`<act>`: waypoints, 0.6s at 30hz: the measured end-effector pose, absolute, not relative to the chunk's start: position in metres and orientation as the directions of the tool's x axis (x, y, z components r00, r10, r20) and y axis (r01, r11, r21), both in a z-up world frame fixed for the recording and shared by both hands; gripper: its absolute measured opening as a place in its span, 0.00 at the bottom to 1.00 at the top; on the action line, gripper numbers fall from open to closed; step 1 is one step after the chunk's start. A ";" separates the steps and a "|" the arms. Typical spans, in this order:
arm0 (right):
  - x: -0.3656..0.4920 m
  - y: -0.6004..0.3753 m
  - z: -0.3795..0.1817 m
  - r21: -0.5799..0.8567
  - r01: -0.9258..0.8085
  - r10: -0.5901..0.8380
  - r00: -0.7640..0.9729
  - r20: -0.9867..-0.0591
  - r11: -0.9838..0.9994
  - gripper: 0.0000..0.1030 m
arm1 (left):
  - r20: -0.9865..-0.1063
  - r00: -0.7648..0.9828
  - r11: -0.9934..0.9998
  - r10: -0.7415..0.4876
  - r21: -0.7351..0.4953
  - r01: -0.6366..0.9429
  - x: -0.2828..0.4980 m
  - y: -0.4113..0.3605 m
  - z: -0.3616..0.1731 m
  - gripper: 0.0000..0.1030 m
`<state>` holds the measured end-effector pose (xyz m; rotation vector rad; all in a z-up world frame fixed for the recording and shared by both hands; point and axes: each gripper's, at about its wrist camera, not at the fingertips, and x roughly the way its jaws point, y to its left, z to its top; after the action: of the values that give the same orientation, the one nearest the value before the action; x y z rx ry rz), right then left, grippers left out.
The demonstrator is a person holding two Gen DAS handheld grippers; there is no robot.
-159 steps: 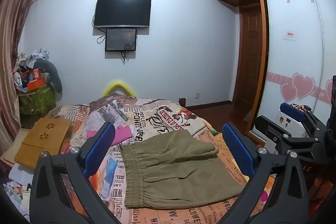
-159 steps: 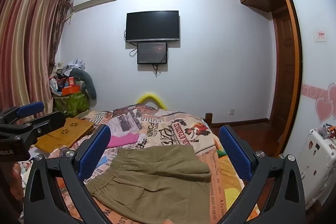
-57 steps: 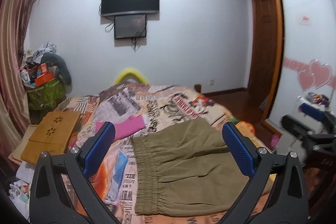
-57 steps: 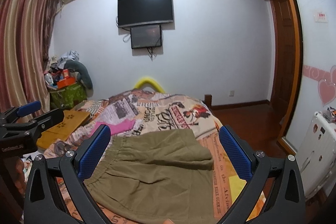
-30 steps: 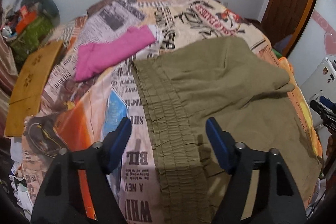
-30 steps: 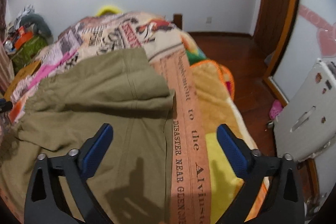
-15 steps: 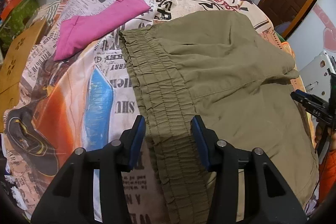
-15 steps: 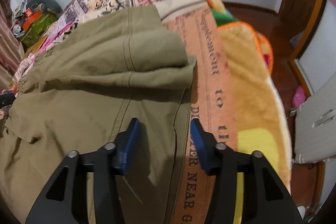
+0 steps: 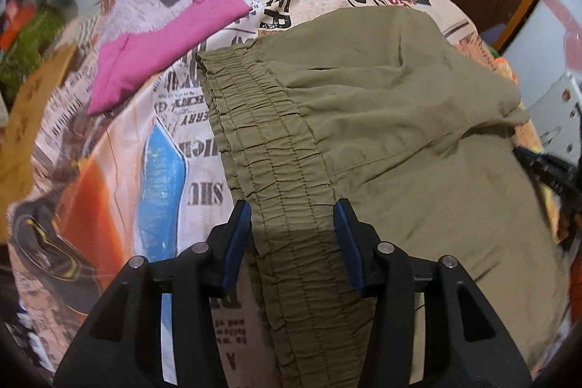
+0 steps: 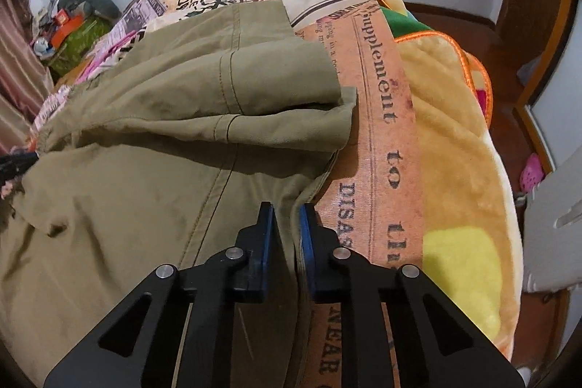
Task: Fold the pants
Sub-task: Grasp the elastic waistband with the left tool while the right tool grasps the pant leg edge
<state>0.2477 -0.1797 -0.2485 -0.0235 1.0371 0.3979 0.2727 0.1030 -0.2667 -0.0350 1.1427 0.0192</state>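
Note:
Olive-green pants [image 9: 382, 140] lie partly folded on the bed, elastic waistband [image 9: 262, 140] to the left, leg hems to the right [image 10: 254, 90]. My left gripper [image 9: 293, 224] straddles the waistband, its blue pads partly closed with the band between them, a gap still on each side. My right gripper [image 10: 287, 224] is nearly closed on the pants' right hem edge [image 10: 316, 180], pads close around the cloth. The right gripper also shows at the right edge of the left wrist view [image 9: 545, 166].
The bed has a newspaper-print cover [image 9: 152, 148]. A pink garment [image 9: 160, 46] lies left of the waistband. An orange-yellow blanket [image 10: 458, 148] lies on the bed's right side. A white suitcase [image 10: 556, 220] stands on the floor at right. Clutter [image 10: 69, 20] sits far left.
Both grippers dropped from above the bed down to the pants and have been closing. The left now brackets the waistband; the right has narrowed onto the hem edge.

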 end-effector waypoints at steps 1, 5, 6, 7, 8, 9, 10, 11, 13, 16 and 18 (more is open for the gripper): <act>0.247 -0.180 -0.249 0.161 -0.332 0.305 0.446 -0.841 0.929 0.11 | -0.906 0.422 1.000 0.019 0.012 -0.018 0.272 0.100 -0.267 0.47; 0.243 -0.178 -0.249 0.091 -0.353 0.256 0.455 -0.853 0.931 0.10 | -0.899 0.434 0.998 0.054 0.054 -0.013 0.269 0.099 -0.267 0.47; 0.242 -0.180 -0.249 0.088 -0.354 0.252 0.451 -0.856 0.931 0.10 | -0.898 0.436 0.998 0.056 0.055 -0.015 0.269 0.100 -0.267 0.47; 0.241 -0.182 -0.249 0.092 -0.352 0.254 0.447 -0.858 0.932 0.10 | -0.897 0.438 0.998 0.057 0.056 -0.017 0.268 0.100 -0.268 0.47; 0.240 -0.184 -0.249 0.098 -0.349 0.255 0.439 -0.861 0.932 0.10 | -0.895 0.442 0.998 0.060 0.058 -0.019 0.268 0.100 -0.268 0.48; 0.239 -0.186 -0.249 0.103 -0.345 0.257 0.435 -0.863 0.933 0.10 | -0.893 0.445 0.998 0.063 0.061 -0.018 0.268 0.100 -0.268 0.48; 0.238 -0.188 -0.249 0.108 -0.342 0.258 0.428 -0.866 0.933 0.10 | -0.892 0.448 0.998 0.066 0.065 -0.017 0.268 0.099 -0.269 0.49; 0.237 -0.190 -0.250 0.111 -0.338 0.257 0.424 -0.869 0.934 0.10 | -0.890 0.451 0.998 0.068 0.068 -0.016 0.268 0.100 -0.269 0.51; 0.235 -0.192 -0.250 0.115 -0.331 0.254 0.415 -0.874 0.937 0.10 | -0.889 0.453 0.998 0.067 0.067 -0.017 0.268 0.101 -0.270 0.53; 0.232 -0.196 -0.247 0.121 -0.322 0.251 0.403 -0.880 0.939 0.10 | -0.891 0.452 0.999 0.052 0.047 -0.023 0.268 0.105 -0.271 0.57; 0.229 -0.200 -0.240 0.143 -0.318 0.269 0.400 -0.876 0.937 0.10 | -0.891 0.452 0.999 0.040 0.031 -0.028 0.268 0.107 -0.271 0.57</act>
<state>0.2292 -0.2005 -0.2402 -0.0502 1.0977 0.3718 0.2679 0.1075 -0.2712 0.0125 1.1008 0.0418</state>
